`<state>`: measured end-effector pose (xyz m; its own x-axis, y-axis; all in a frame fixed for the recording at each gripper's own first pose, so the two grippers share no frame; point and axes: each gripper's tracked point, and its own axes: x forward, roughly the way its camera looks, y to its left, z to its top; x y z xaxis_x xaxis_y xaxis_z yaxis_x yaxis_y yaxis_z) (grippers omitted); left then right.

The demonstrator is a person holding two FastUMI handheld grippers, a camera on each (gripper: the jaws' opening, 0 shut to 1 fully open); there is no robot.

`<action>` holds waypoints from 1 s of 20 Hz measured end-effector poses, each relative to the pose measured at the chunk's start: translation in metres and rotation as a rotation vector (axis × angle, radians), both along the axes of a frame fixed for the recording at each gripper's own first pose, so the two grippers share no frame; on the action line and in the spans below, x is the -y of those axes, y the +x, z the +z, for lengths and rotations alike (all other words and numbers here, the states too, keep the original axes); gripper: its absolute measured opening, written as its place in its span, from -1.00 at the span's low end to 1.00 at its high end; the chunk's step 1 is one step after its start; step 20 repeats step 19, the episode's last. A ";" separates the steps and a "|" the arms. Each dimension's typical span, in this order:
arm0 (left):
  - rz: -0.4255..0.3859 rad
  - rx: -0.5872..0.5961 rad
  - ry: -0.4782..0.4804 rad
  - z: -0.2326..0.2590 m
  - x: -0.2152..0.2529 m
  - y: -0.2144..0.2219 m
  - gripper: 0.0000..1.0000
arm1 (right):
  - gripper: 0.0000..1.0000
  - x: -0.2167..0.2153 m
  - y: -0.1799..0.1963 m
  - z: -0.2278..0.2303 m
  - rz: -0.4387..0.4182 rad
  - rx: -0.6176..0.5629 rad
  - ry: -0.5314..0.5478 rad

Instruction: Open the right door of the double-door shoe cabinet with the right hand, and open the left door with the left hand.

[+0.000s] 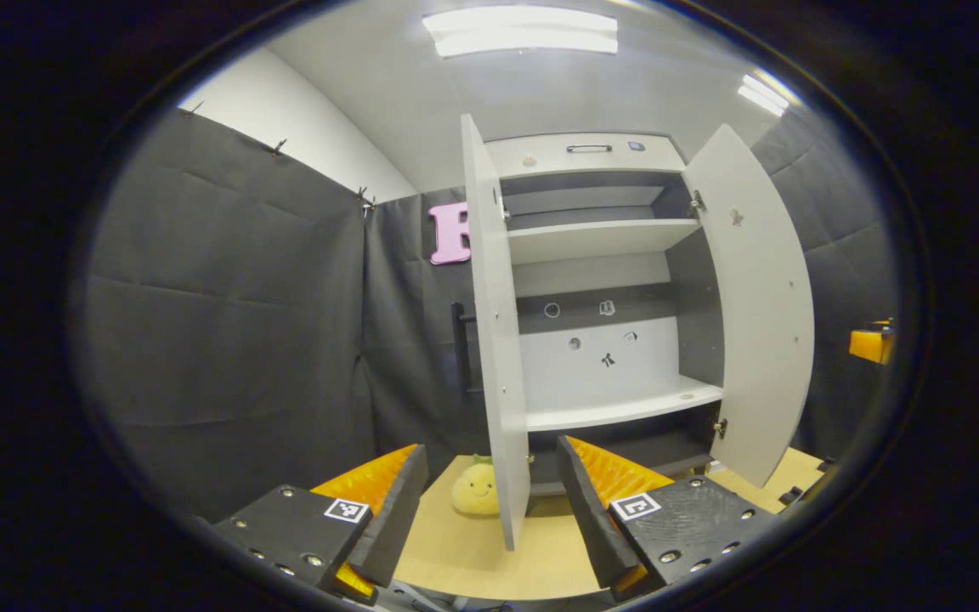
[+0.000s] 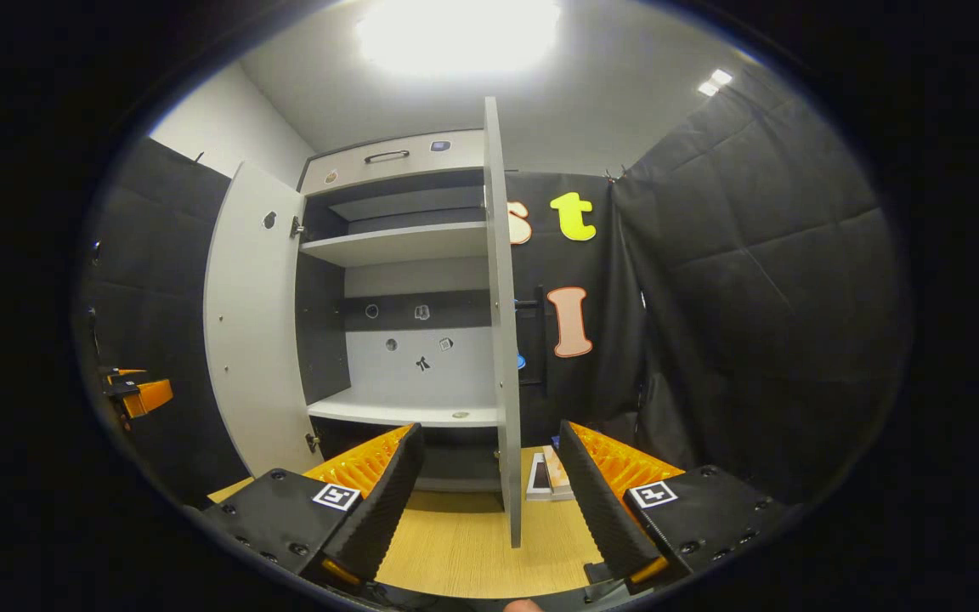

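Both doors already stand swung out. The left door (image 1: 494, 340) sits edge-on at 12 o'clock between the left gripper (image 1: 489, 510) fingers, spread wide and holding nothing; likewise the right door (image 2: 500, 323) and right gripper (image 2: 489, 501). These look like stiff, light panels, best gripped on the free edge.

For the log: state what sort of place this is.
Likely a staged recording booth, not a home: black cloth walls hang from pins, a white cabinet stands with both doors open and its shelves bare, and ceiling panel lights shine overhead. Both grippers are open.
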<state>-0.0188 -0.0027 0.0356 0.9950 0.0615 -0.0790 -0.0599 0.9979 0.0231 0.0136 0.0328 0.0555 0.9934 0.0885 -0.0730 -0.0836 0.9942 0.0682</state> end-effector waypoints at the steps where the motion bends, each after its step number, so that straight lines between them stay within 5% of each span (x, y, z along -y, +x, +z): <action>1: 0.005 -0.002 0.003 0.000 -0.002 -0.001 0.76 | 0.97 0.000 -0.001 0.001 0.000 0.003 0.005; 20: 0.047 0.039 0.033 0.007 -0.023 -0.015 0.76 | 0.97 0.003 -0.002 0.010 -0.023 0.033 0.005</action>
